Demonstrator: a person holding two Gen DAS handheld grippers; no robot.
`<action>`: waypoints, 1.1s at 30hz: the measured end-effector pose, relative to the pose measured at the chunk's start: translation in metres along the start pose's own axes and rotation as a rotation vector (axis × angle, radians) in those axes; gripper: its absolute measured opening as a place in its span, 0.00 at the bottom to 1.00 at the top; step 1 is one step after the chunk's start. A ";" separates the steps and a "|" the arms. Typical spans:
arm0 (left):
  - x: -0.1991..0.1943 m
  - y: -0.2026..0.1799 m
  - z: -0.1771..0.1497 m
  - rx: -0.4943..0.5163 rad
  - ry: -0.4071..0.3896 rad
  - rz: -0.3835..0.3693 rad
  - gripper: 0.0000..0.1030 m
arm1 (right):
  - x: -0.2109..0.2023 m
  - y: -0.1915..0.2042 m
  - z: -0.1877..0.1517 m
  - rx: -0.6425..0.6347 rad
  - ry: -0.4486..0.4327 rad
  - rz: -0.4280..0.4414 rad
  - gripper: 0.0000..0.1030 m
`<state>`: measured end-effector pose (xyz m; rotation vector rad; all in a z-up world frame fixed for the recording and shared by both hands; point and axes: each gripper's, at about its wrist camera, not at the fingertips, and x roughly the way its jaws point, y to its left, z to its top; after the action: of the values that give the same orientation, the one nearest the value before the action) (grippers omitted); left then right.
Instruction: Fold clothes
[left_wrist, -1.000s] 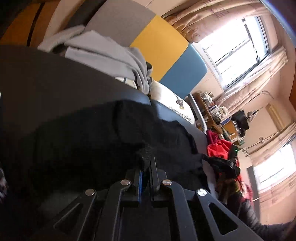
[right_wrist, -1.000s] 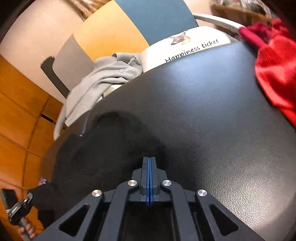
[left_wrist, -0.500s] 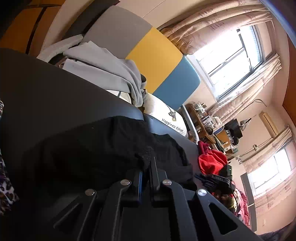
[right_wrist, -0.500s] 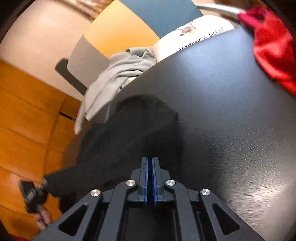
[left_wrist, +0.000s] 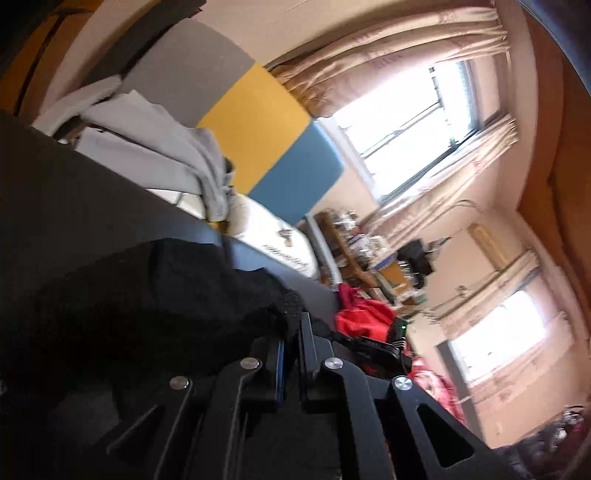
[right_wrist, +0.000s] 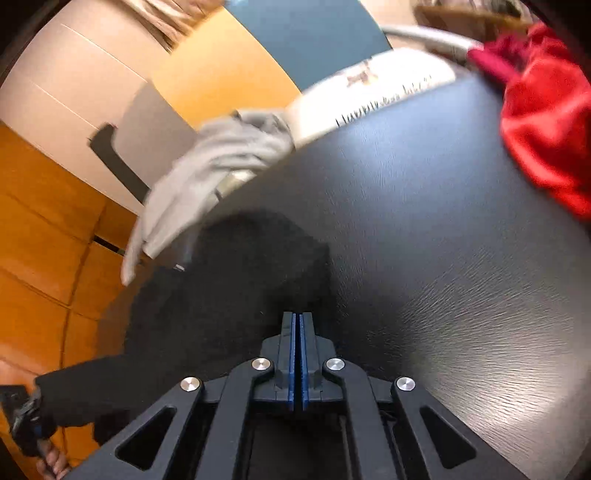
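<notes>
A black knit garment lies on the black table. My left gripper is shut on a bunched edge of it and lifts that edge off the table. In the right wrist view the same garment spreads to the left, its far end held by the left gripper at the lower left. My right gripper is shut with its blue pads together, and nothing shows between them; its tips sit at the garment's near right edge. The right gripper also shows in the left wrist view.
A red garment lies at the table's far right; it also shows in the left wrist view. A grey shirt hangs over the table's far edge by a grey, yellow and blue chair back. Wooden wall panels stand to the left.
My left gripper has risen and tilted, pulling the black garment's edge up. The right wrist view has shifted closer to the table and garment; its jaws stay shut.
</notes>
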<state>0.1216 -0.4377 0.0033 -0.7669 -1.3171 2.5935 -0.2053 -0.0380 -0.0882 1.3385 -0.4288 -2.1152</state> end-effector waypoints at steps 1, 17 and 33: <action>-0.001 -0.002 0.001 -0.004 0.000 -0.016 0.04 | -0.010 0.001 0.005 0.003 -0.020 0.017 0.02; 0.037 0.051 0.010 -0.154 0.123 0.156 0.04 | 0.036 0.064 0.019 -0.455 0.124 -0.097 0.45; 0.041 0.039 0.021 0.082 0.021 0.237 0.05 | 0.044 0.063 0.025 -0.691 0.080 -0.369 0.06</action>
<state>0.0803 -0.4633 -0.0327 -0.9882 -1.1692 2.7901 -0.2219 -0.1149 -0.0734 1.1244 0.5850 -2.1768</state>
